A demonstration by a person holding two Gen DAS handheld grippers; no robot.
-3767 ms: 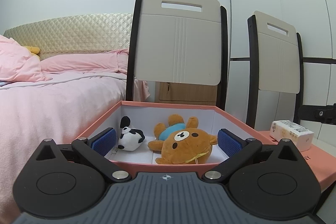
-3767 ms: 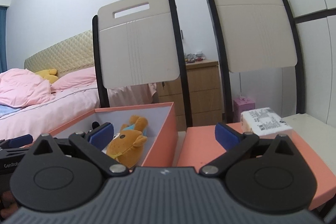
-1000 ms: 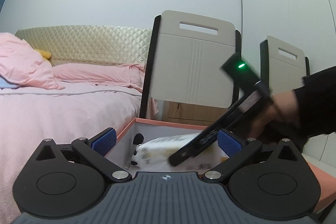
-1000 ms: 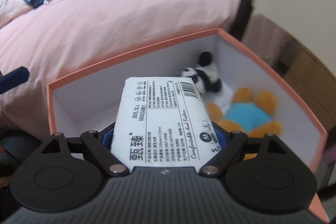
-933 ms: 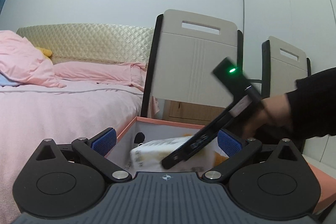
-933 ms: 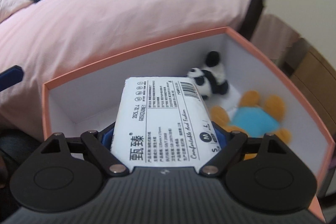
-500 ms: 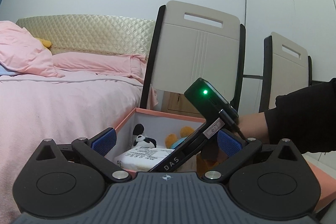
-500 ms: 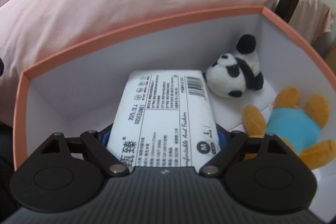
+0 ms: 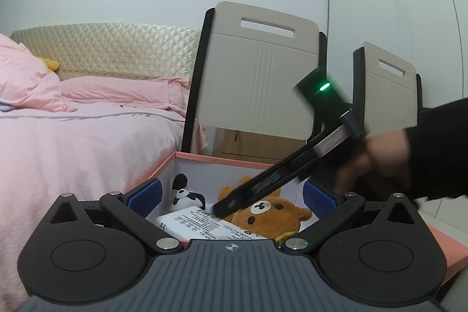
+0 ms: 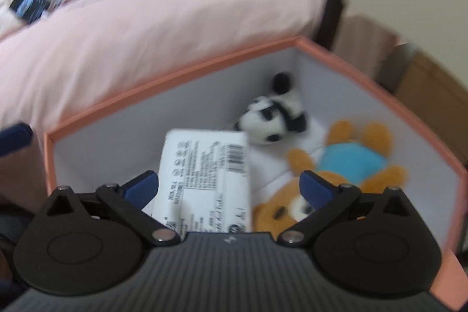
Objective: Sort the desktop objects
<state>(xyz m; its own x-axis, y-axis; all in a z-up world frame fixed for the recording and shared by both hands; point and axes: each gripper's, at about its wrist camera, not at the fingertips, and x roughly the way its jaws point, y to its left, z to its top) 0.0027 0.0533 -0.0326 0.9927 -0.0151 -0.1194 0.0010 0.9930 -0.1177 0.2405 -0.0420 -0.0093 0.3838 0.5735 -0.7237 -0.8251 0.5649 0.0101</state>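
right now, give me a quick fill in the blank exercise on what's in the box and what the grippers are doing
1. The white tissue pack lies inside the ____ box.
2. The plush nearest the pack's far end is a black and white ____.
3. The brown bear plush wears a ____ top.
4. The right gripper has its jaws ____, and so does the left gripper.

Missing words: pink; panda; blue; open

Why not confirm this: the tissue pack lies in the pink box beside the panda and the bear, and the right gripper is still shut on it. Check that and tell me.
One detail is off. The right gripper is open, its fingers spread wider than the tissue pack, as the right wrist view shows. The pack does lie in the pink box beside the panda and the bear.
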